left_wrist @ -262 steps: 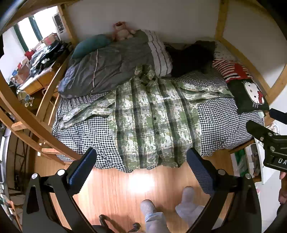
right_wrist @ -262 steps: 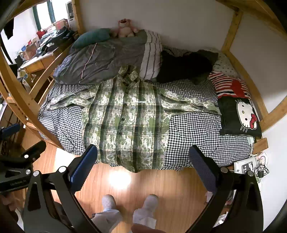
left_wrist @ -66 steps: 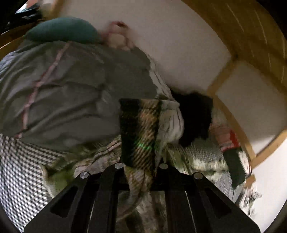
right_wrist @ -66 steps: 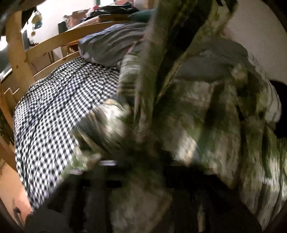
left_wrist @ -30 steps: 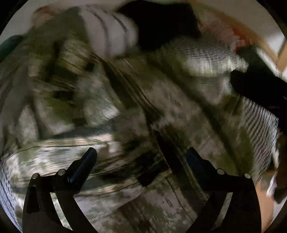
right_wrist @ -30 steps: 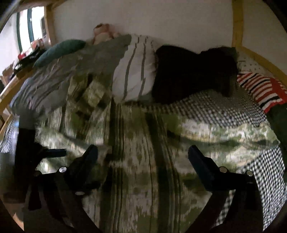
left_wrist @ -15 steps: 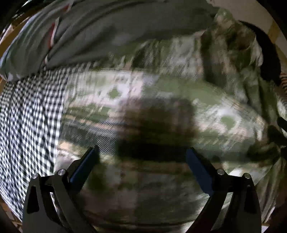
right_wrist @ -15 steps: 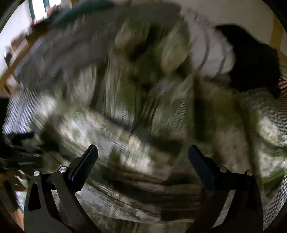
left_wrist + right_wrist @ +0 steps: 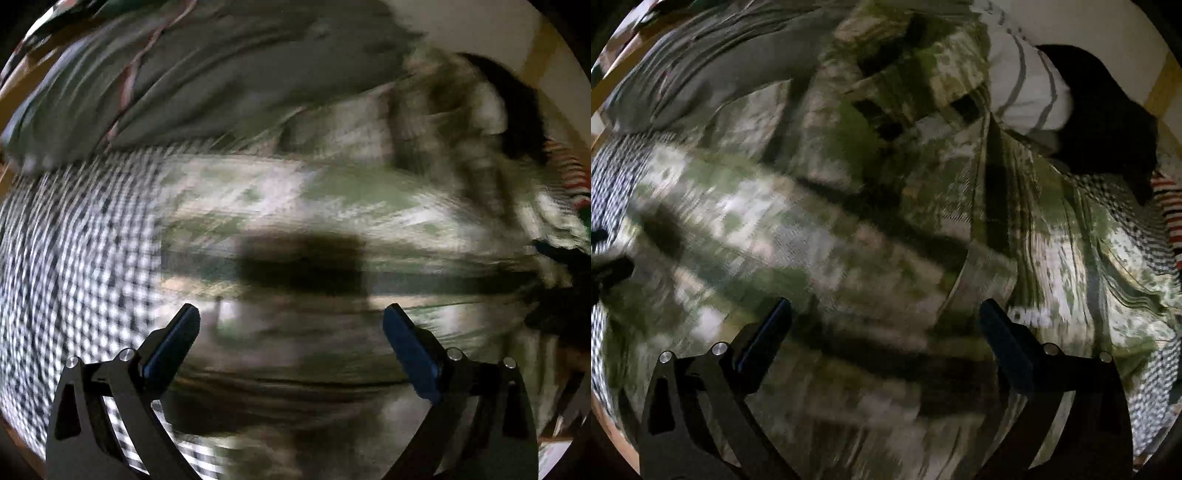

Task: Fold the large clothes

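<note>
- Both views are smeared by motion blur, so fine detail is hard to read.
- Left wrist view, far left: a black-and-white checked bedsheet (image 9: 74, 251) covers the mattress, with a grey duvet (image 9: 207, 74) bunched above it.
- Left wrist view, centre: the left gripper (image 9: 291, 325) has its two blue-padded fingers (image 9: 173, 343) spread wide apart with nothing between them. It hangs over the green plaid shirt (image 9: 332, 206), which lies on the bed; whether the fingers touch the cloth cannot be told. A dark shadow falls on the shirt just ahead of the fingers.
- Left wrist view, right: a black garment (image 9: 521, 110) lies past the shirt's collar end.
- Right wrist view, centre: the right gripper (image 9: 884, 325) is likewise wide open and empty, hanging above the shirt (image 9: 849, 236), which fills most of the frame with one part folded across its body.
- Right wrist view, upper right: a white striped pillow (image 9: 1027, 88) sits beside the black garment (image 9: 1108, 118).
</note>
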Available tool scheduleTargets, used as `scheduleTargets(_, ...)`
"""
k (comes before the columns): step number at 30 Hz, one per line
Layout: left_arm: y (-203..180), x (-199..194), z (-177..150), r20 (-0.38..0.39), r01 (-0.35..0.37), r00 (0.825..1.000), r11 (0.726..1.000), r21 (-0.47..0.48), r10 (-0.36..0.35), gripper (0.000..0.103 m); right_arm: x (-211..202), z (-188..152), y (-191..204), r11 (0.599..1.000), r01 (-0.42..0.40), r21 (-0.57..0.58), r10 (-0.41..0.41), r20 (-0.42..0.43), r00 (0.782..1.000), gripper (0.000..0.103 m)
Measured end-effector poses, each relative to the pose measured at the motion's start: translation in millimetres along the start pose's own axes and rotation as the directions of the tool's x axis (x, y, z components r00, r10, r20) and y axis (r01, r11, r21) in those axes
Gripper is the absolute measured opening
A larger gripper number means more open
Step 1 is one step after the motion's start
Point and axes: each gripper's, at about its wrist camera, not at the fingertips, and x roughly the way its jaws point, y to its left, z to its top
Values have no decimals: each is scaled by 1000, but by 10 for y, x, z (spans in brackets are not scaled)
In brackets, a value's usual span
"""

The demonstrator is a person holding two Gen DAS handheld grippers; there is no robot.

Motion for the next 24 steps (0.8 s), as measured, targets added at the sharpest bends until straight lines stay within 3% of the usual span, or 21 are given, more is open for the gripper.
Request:
scheduleTargets(2,-200,102,-5,-18,5,1000,999,40,-4,97,26,-107,74,1000,15,1,-15,-40,999,100)
scheduleTargets(5,-264,518,-61,-132,-31,990,998,47,37,97,219,-320,101,999,34,24,-31,-104,994,99)
scheduleTargets(12,-348,655,-192,-100,-55,993,997,58,60,99,293,-414,97,999,21,38,-19,-28,999,101)
scheduleTargets(17,-552,495,-292,-131,-43,990,998,36,48,98,220,-398,-316,993,-64,101,65,-13,998,100)
scheduleTargets(19,-680,354,-139,-126,-10,992,999,38,14,99,109,-422,-557,979,-100,178,97,25,995,100)
scheduleTargets(24,-1414,147,83,-47,42,998,980,193,-33,98,-150,-583,-1259,948,-90,306,64,94,994,100)
